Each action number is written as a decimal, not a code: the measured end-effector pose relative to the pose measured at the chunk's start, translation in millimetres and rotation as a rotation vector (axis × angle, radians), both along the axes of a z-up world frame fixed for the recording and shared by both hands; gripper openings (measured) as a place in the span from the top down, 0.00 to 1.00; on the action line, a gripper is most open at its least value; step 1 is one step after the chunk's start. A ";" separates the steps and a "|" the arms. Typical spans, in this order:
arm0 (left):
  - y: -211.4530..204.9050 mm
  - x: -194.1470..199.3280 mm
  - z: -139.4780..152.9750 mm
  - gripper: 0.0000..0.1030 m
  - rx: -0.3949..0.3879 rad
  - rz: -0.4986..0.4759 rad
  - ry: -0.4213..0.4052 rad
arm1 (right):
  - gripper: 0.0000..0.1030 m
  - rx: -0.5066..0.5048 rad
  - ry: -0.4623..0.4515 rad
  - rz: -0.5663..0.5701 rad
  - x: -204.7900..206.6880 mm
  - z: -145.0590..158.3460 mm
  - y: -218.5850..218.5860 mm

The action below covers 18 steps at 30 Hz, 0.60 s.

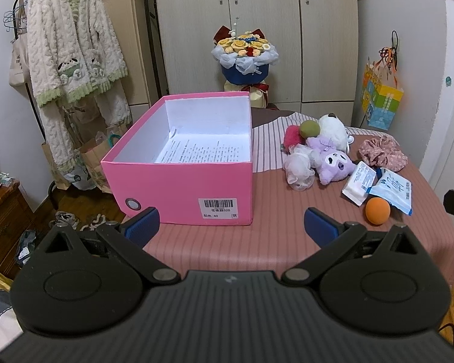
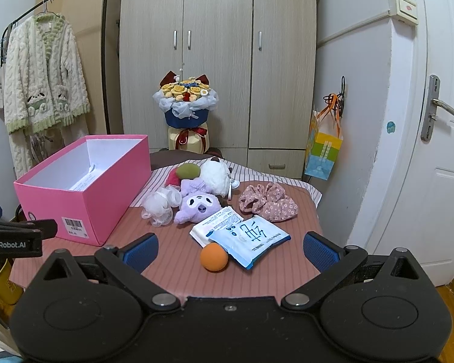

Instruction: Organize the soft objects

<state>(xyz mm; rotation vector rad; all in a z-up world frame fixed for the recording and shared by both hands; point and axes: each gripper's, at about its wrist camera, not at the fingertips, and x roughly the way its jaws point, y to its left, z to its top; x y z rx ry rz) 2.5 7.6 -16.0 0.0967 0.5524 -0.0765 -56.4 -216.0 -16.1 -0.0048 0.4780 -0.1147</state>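
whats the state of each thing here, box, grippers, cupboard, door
pink box: lid off, only paper inside
left gripper: open, holding nothing
right gripper: open, holding nothing
wardrobe doors: shut
white door: shut as far as visible
soft toys: piled on the table, outside the box

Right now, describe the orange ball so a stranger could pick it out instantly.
Start at the open pink box on the striped tablecloth, then move right past the pile of plush toys. The orange ball sits nearest the table's front edge, touching the blue-and-white tissue packet. It is the only plain, smooth orange sphere there.
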 end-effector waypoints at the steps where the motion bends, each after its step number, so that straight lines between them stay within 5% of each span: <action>1: 0.0 0.1 0.0 0.00 0.000 0.000 0.000 | 0.00 0.000 0.000 0.000 0.0 -0.2 -0.3; 10: -5.8 2.1 0.9 0.00 -0.009 -0.038 -0.014 | 0.00 0.015 0.006 0.036 1.8 -1.3 -2.4; 18: -17.2 19.9 3.5 0.00 -0.119 -0.147 0.017 | 0.00 -0.008 -0.042 0.062 3.7 -0.1 -14.3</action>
